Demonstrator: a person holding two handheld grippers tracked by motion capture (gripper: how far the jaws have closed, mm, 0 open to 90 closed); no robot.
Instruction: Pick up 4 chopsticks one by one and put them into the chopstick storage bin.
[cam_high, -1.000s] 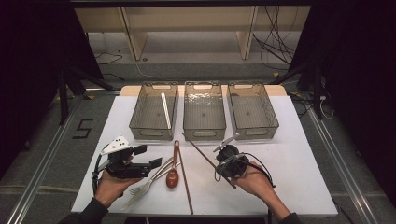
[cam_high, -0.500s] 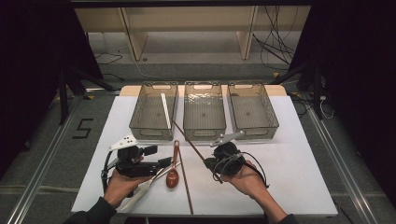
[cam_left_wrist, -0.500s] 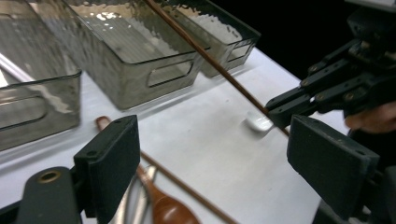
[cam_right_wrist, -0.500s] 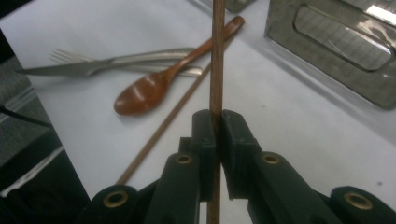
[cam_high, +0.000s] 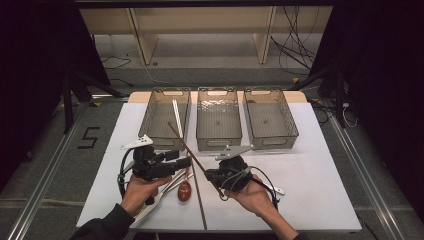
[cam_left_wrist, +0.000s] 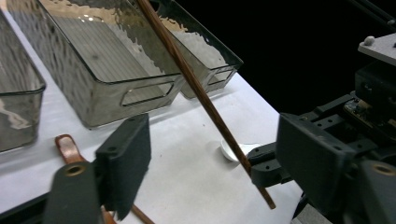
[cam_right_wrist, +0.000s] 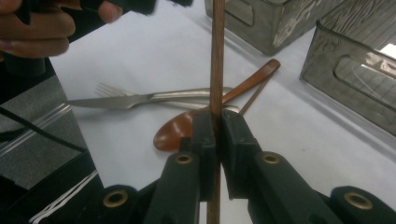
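Observation:
My right gripper (cam_right_wrist: 218, 135) is shut on a long brown chopstick (cam_right_wrist: 215, 70), near its lower end. In the high view that chopstick (cam_high: 187, 150) slants up from the right gripper (cam_high: 212, 175) toward the left bin (cam_high: 150, 117). My left gripper (cam_high: 185, 162) faces it from the left. Its jaws have just been closing, and the chopstick (cam_left_wrist: 196, 88) passes between them without touching either pad (cam_left_wrist: 123, 163). A brown wooden spoon (cam_high: 184, 191) and a second chopstick (cam_high: 199, 205) lie on the white table between my hands.
Three clear bins stand in a row at the back: the left one, a middle one (cam_high: 218, 137) and a right one (cam_high: 295, 125). A pale stick (cam_high: 177, 120) lies in the left bin. A metal fork (cam_right_wrist: 140, 100) lies by the spoon. A pale utensil (cam_left_wrist: 231, 150) rests near the right hand.
Both hands moved toward each other and slightly away from the near edge. The held chopstick rose and its far end swung left toward the left bin. The left jaws narrowed around it.

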